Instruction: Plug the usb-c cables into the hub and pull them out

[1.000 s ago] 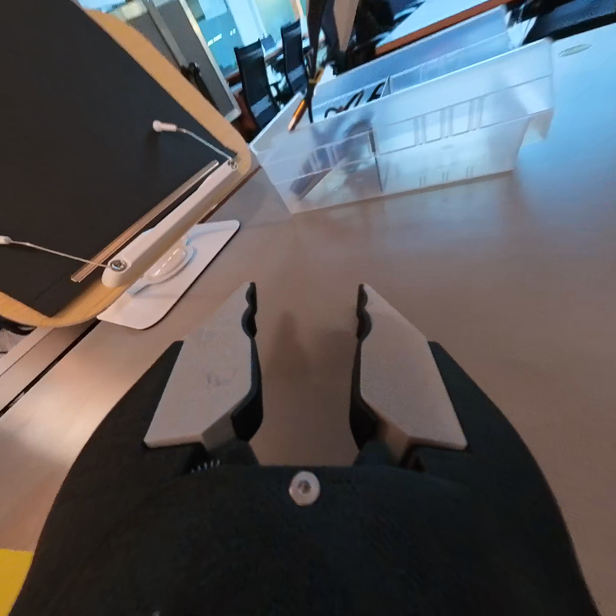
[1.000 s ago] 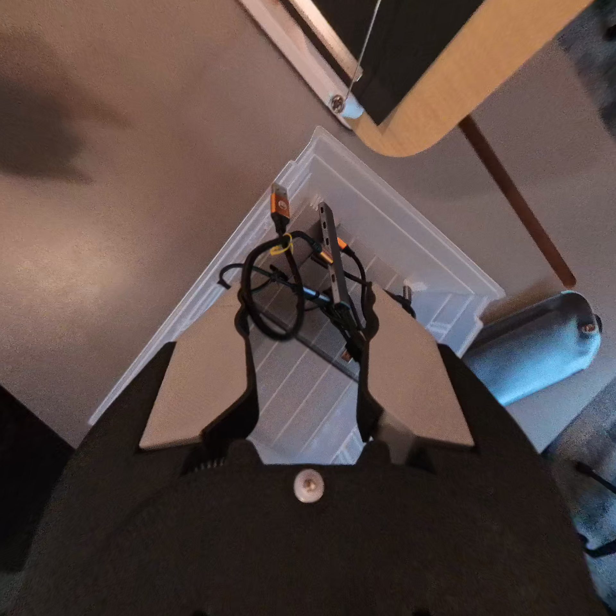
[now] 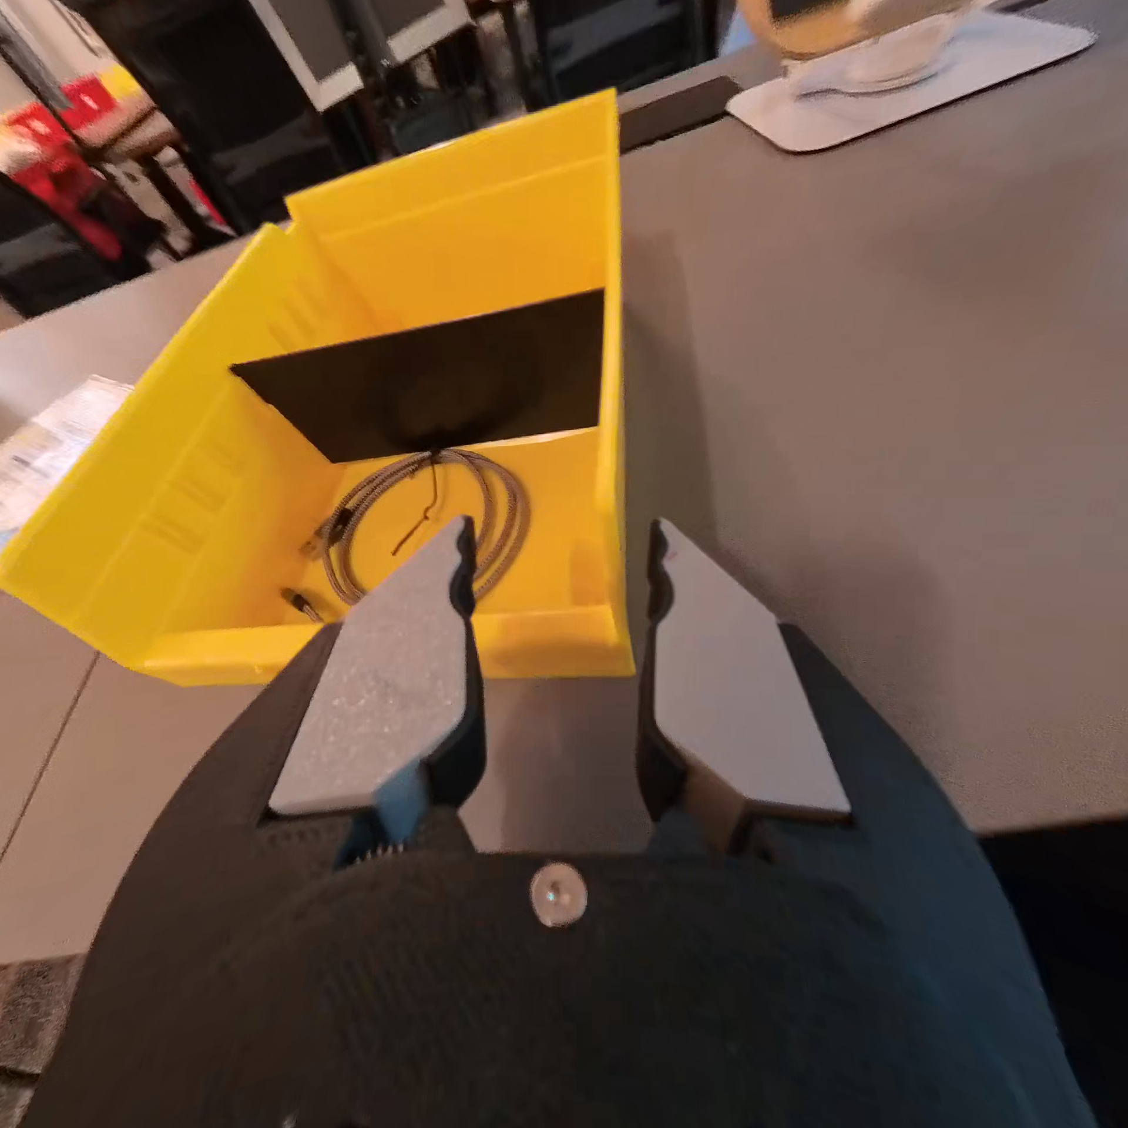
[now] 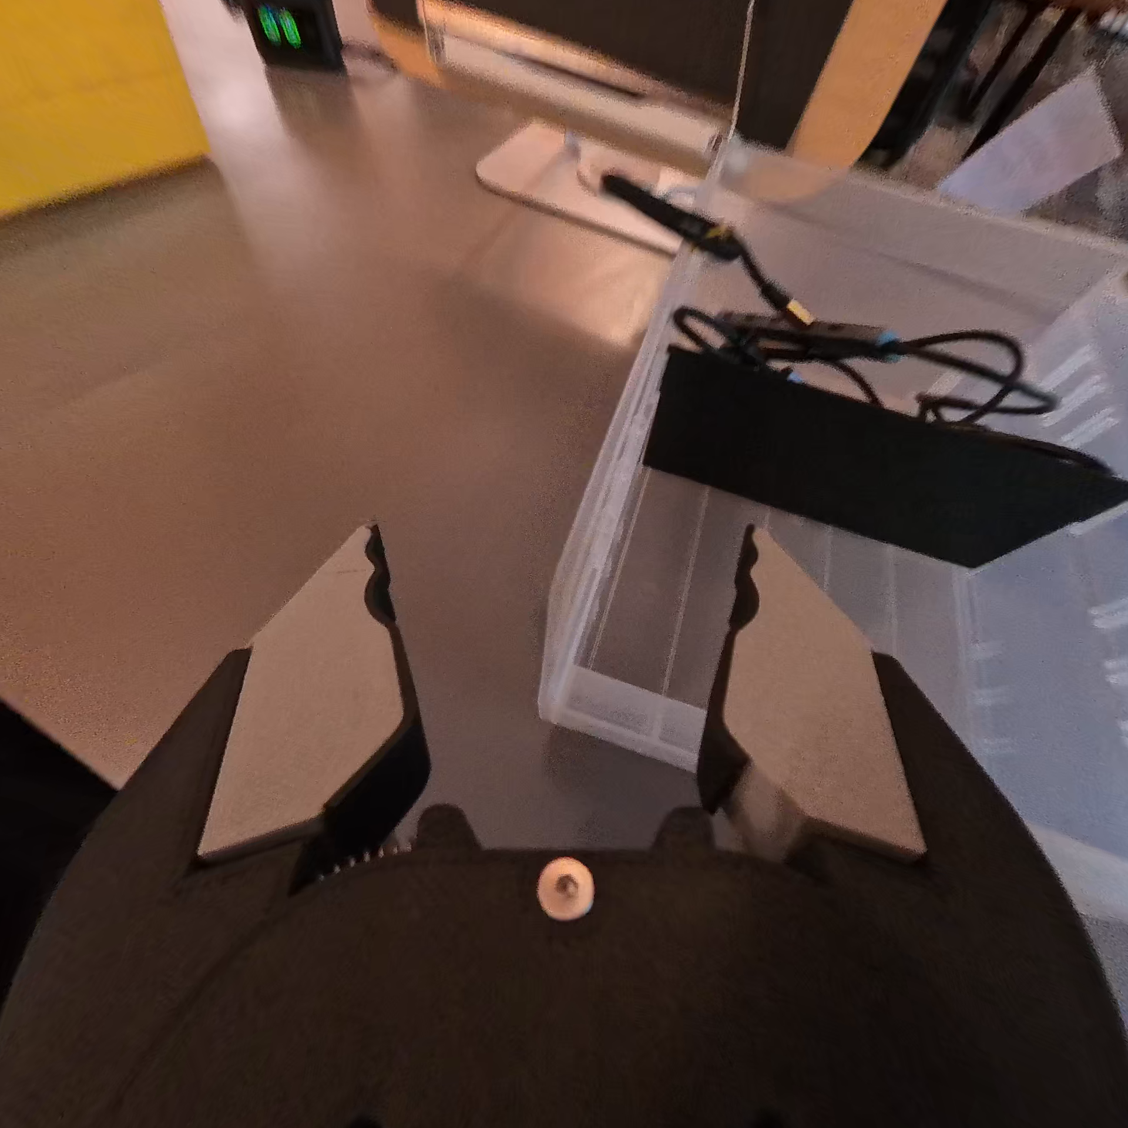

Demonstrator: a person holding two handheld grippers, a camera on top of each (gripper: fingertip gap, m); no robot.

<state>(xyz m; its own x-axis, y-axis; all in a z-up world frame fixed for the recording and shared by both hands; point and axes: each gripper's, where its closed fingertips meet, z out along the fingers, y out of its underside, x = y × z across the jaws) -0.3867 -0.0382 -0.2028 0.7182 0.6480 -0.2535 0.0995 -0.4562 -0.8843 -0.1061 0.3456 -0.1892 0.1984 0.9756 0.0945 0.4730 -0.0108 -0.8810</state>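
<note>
Grey-brown surface [image 3: 854, 427] under both views, with blurred office furniture behind.

Left wrist view: left gripper [image 3: 561, 528] with fingers apart and nothing between them, poised over the near lip of a yellow bin [image 3: 427, 244] and angled down into it. Probably lined up to reach for a cable. In the front compartment, just beyond the fingertips, a braided cable [image 3: 506, 506] coiled in a loose ring on the bin floor. Plugs lying free at the coil's left, a thin black tie hanging across the loop. Coiled and tied, presumably, to stay tidy in storage. Behind the coil, a black divider [image 3: 439, 378] slotted across the bin; rear compartment not visible behind it. Papers [image 3: 49, 439] at the left edge, a white base plate [image 3: 915, 79] at upper right.

Right wrist view: right gripper [image 4: 561, 532] also with fingers wide apart and empty, low over bare surface. Right fingertip overlapping the near corner of a clear bin [image 4: 610, 549] at right of frame. Near compartment apparently empty. Beyond a second black divider [image 4: 854, 464], a tangle of black cables [image 4: 976, 366] around a slim dark bar [image 4: 812, 332], likely the hub, though too blurred to be sure. One black plug [image 4: 659, 207] draped over the bin's far rim. Nothing plugged in or gripped yet, judging by the empty fingers.
</note>
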